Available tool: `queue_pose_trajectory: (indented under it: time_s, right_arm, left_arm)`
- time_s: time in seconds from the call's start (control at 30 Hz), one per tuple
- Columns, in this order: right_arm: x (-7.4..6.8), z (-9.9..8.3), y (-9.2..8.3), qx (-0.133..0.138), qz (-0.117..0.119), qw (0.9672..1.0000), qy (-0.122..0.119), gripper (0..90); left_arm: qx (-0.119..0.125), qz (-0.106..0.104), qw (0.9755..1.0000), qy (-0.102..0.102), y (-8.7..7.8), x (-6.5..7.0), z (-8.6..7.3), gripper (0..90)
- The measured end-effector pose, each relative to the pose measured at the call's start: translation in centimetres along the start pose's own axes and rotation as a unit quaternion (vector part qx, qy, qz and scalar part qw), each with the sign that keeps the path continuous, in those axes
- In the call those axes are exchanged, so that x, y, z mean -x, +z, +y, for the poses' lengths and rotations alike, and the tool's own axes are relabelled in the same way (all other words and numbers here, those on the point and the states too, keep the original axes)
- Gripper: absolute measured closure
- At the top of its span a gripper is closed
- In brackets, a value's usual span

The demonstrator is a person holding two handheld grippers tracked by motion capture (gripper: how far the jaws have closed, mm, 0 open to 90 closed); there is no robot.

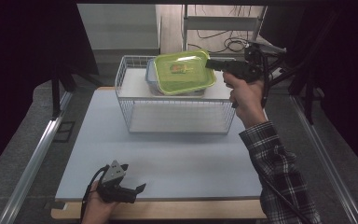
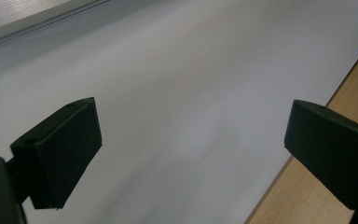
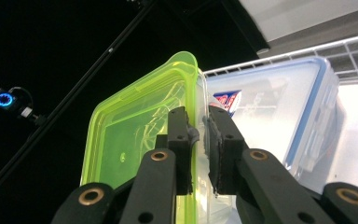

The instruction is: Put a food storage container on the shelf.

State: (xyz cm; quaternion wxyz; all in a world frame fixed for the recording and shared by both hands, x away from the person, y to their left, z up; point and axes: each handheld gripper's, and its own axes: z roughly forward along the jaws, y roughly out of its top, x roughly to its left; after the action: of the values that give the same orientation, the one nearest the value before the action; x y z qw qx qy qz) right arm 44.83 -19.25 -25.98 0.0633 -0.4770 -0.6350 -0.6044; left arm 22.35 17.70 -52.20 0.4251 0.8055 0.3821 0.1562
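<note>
A clear food box with a lime-green lid (image 1: 183,72) hangs tilted above the wire basket (image 1: 126,100), held by its right edge. My right gripper (image 1: 210,64) is shut on that green-lidded box (image 3: 140,149); its jaws pinch the rim from both sides (image 3: 196,140). Under it, inside the basket, lies a second clear box with a blue-rimmed lid (image 3: 279,112), whose left edge peeks out (image 1: 149,77). My left gripper (image 1: 137,189) rests low at the table's near edge, jaws wide apart with nothing between them (image 2: 191,154).
The basket stands at the back middle of the pale grey tabletop (image 1: 168,158). A wooden strip (image 2: 317,196) runs along the table's near edge. Metal rails (image 1: 32,158) flank the table, and black stands and cables (image 1: 233,44) rise behind the basket.
</note>
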Motion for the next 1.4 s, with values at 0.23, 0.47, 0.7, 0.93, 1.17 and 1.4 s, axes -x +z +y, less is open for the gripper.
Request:
queue_pose_trajectory:
  time_s: [0.23, 0.47, 0.7, 0.93, 1.17, 1.4]
  right_arm:
    - [-0.2, 0.8, 0.9, 0.013, -0.016, 0.9998, -0.004, 80.4]
    - [-0.1, 1.3, 1.9, 0.024, -0.040, 0.9989, -0.008, 80.4]
    - [-0.1, 2.0, 2.9, 0.036, -0.060, 0.9975, -0.012, 80.5]
    - [0.0, 2.2, 3.8, 0.044, -0.077, 0.9960, -0.012, 80.4]
    - [-0.1, 1.8, 4.4, 0.044, -0.092, 0.9945, -0.027, 79.4]
    - [-0.5, 1.4, 4.7, 0.026, -0.114, 0.9918, -0.053, 76.3]
  left_arm:
    - [0.001, -0.001, 1.0000, 0.000, 0.0, 0.0, 0.0, 4.0]
    - [0.000, -0.003, 1.0000, 0.000, 0.0, 0.0, 0.0, 4.1]
    - [0.000, -0.005, 1.0000, 0.001, 0.0, 0.0, 0.0, 4.0]
    - [0.002, -0.006, 1.0000, 0.001, -0.1, 0.1, 0.0, 4.1]
    - [0.002, -0.006, 1.0000, 0.002, -0.1, 0.1, 0.0, 4.1]
    - [0.001, -0.006, 1.0000, 0.003, 0.0, 0.2, 0.0, 4.1]
